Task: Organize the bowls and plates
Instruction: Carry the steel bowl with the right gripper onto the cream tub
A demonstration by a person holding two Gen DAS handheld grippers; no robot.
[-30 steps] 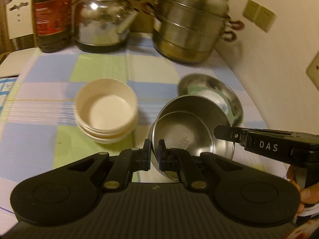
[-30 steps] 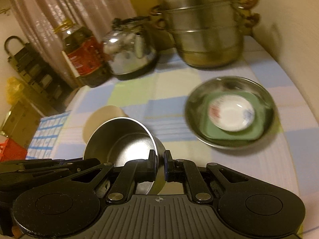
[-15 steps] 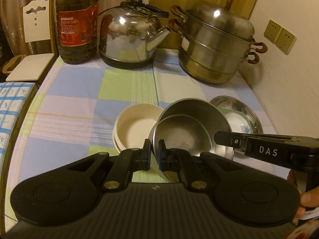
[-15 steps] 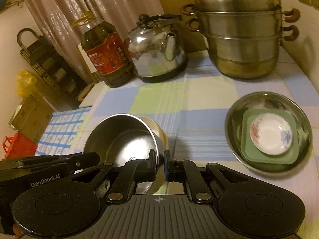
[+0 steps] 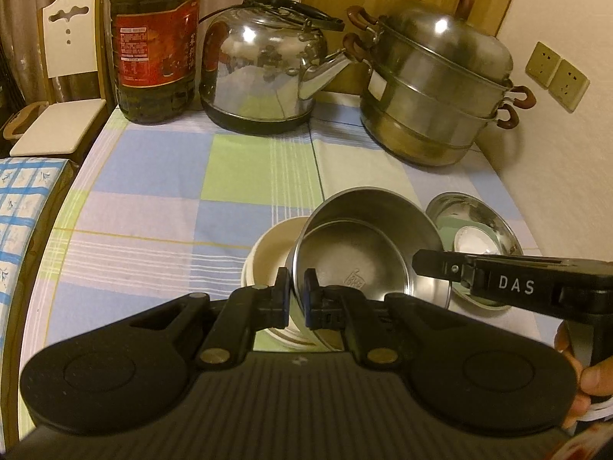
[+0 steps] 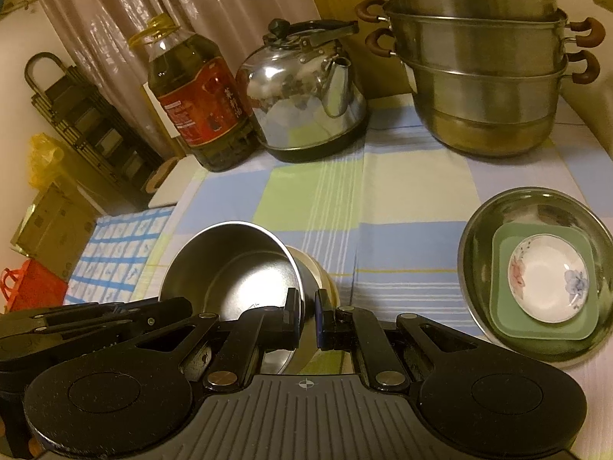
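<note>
Two hand-held grippers grip one steel bowl (image 5: 367, 245) by its rim above a checked tablecloth (image 5: 161, 199). The left gripper (image 5: 295, 299) has its jaws pinched nearly together on the bowl's near rim; the right gripper (image 6: 306, 318) is clamped the same way on the rim of the same bowl (image 6: 237, 268), its dark arm reaching in from the right edge of the left wrist view. The steel bowl hangs tilted, just over and partly in front of a stack of cream bowls (image 5: 270, 257), whose rim shows behind it in the right wrist view (image 6: 320, 274). To the right of the steel bowl, a wide steel basin (image 6: 536, 207) sits on the cloth, holding a green square plate (image 6: 502, 299) with a small flowered saucer (image 6: 548, 280) on top. Beyond the steel bowl, along the table's far edge, stand an oil bottle (image 5: 153, 42), a kettle (image 5: 264, 65) and a tiered steamer pot (image 5: 436, 88).
</note>
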